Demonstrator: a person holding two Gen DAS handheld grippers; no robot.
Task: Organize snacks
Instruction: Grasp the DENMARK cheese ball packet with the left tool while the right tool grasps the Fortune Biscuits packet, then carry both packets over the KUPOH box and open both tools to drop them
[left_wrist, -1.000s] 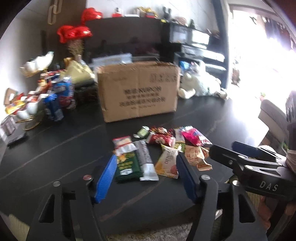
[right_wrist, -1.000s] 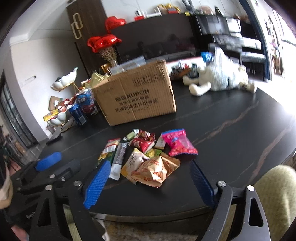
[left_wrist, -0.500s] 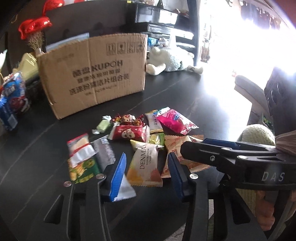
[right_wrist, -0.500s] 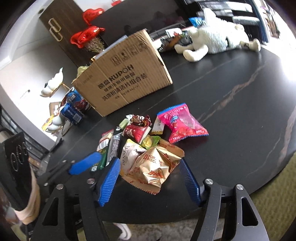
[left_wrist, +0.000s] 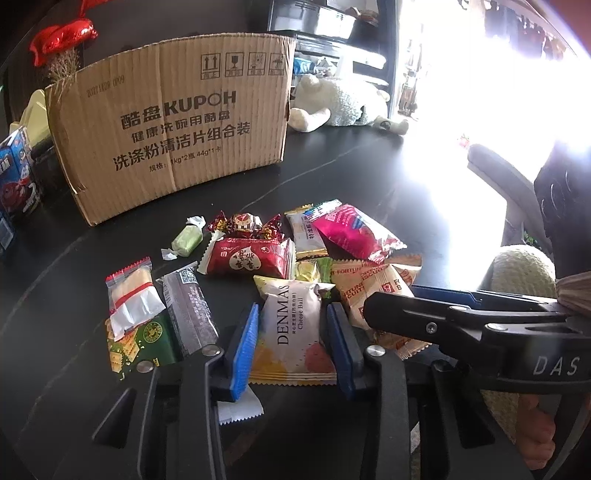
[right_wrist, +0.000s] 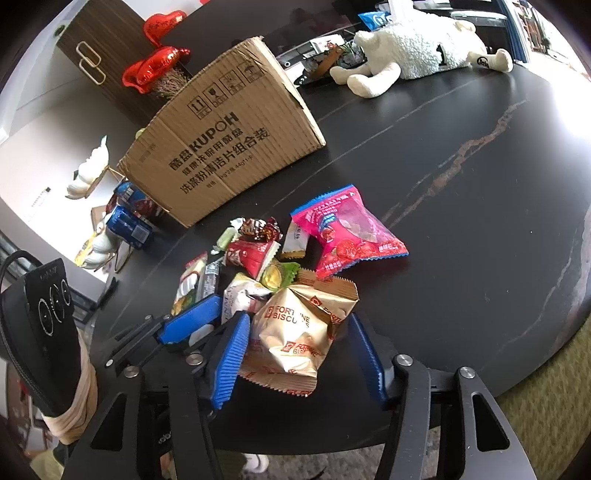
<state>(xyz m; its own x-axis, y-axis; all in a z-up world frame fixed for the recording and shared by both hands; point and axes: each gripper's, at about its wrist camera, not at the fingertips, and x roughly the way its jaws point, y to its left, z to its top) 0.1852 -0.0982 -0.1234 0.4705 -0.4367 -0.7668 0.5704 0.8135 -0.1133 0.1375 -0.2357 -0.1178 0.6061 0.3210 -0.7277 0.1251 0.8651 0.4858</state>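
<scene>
Left wrist view looks down along the left gripper (left_wrist: 291, 343), whose jaws straddle the DENMAS cheese ball packet (left_wrist: 295, 325) lying flat on the dark bench (left_wrist: 369, 177). The jaws have just been closing, and the blue pads now sit right at the packet's long edges; whether they already press on it cannot be told, though the wrapper shows no crumpling. Gripping across the narrow width suits a flat pouch, since the pads can meet its sides without scraping the bench.

In the right wrist view the right gripper (right_wrist: 299, 354) brackets the puffy Fortune Biscuits bag (right_wrist: 295, 332). Its jaws have also been closing: the left-hand pad touches the bag's side, while a gap remains before the other pad, so nothing is pinched yet.

The rest of the snacks lie in a loose heap just beyond, among them the pink packet (right_wrist: 347, 232) and a red packet (left_wrist: 247, 258). The open KUPOH cardboard box (left_wrist: 173, 122) stands behind the heap, likely where they are to go.

Compared with a second ago, both grippers have dropped from hovering short of the heap with jaws spread wide, and each now frames a single packet.
</scene>
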